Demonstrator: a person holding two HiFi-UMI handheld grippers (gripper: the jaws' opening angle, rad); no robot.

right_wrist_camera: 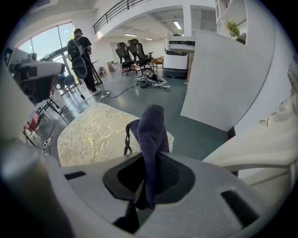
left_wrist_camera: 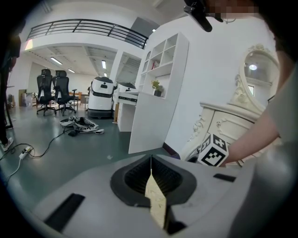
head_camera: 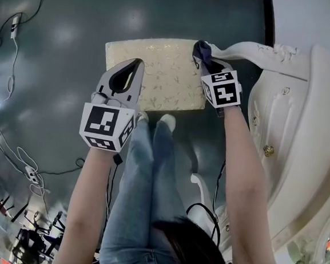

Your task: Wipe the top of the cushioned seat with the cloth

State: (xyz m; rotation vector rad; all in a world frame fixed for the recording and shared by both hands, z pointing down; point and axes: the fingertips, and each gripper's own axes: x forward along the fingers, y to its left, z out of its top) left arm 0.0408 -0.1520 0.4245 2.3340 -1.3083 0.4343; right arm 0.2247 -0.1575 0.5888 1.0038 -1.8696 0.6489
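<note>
The right gripper view alone shows the dark cloth standing upright, pinched between the closed jaws of the right gripper. The cushioned seat spreads ahead and to that gripper's left. The left gripper shows its jaws together in its own view, with a cream sliver of seat below them. The head view places the two grippers at opposite edges of the seat.
</note>
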